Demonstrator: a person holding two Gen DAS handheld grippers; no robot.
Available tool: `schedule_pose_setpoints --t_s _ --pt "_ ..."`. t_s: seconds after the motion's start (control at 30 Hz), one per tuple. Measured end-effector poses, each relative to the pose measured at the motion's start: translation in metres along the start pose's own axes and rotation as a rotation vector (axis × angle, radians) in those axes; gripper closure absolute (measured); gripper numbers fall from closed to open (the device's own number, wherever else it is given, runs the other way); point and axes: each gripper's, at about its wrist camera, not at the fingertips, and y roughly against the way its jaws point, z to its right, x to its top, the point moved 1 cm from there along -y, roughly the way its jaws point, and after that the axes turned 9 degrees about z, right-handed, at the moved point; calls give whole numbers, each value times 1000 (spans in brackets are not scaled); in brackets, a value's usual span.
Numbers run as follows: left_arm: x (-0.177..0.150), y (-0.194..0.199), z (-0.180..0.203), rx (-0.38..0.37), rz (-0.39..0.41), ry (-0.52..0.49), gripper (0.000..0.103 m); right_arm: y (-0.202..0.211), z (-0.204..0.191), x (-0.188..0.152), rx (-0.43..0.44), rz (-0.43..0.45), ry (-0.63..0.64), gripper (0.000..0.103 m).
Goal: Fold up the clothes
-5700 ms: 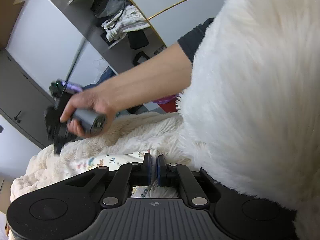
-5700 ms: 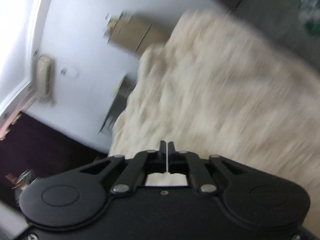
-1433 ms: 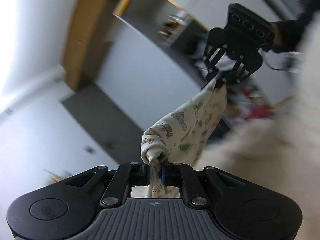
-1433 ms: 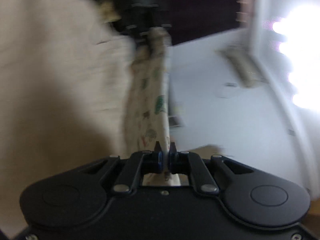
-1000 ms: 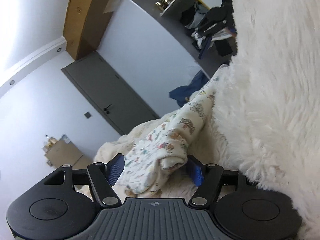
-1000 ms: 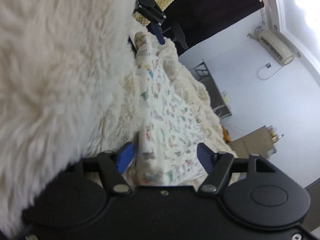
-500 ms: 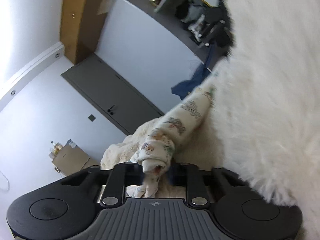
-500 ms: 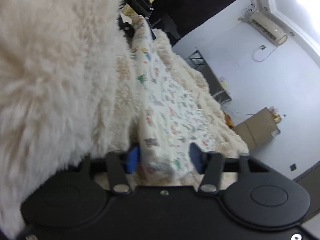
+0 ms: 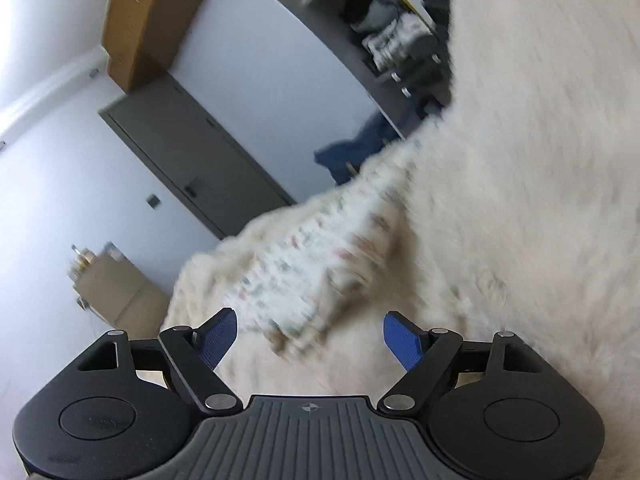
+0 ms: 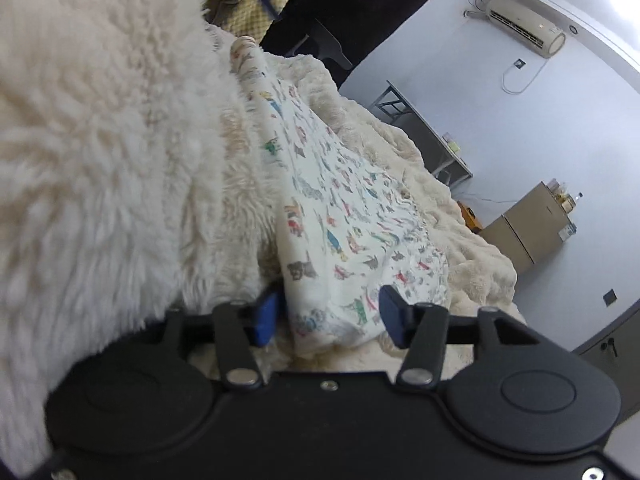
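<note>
Right view only: AC unit (image 10: 524,26) on wall; left view only: dark door (image 9: 192,160). Printed garment (image 10: 344,216), cream w/ small animal print, lies flat on fluffy blanket (image 10: 460,232). Left gripper (image 9: 310,334) opening, empty. Right gripper (image 10: 326,312) opening, garment edge between jaws, unclamped.

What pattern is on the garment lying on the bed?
Small multicoloured animal prints on white garment; clearest in right wrist view.

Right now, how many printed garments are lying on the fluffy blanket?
1. The printed garment lies flat on the cream blanket, its near end between the opening right gripper's pads, untouched. Others may hide behind the white fur.
</note>
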Motion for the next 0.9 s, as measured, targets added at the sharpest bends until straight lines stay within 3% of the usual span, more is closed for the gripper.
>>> schedule_pose_setpoints --t_s 0.1,0.23,0.33,0.6,0.73,0.9 --pt "-5 -19 5 20 -7 -3 23 -3 -3 -1 19 -3 -5 49" --pt "5 -51 11 61 1 -78 23 3 -8 -1 19 -5 -7 49" --pt "8 -61 13 74 26 -85 40 4 -10 -1 19 -7 -13 49" --pt "5 -55 -9 162 22 -31 41 5 -10 0 21 -9 -19 49" --pt "6 -47 -2 82 1 -67 39 5 -9 1 21 -10 -22 48" --pt "2 -41 -3 50 -8 -32 36 5 -10 1 23 -15 -29 48"
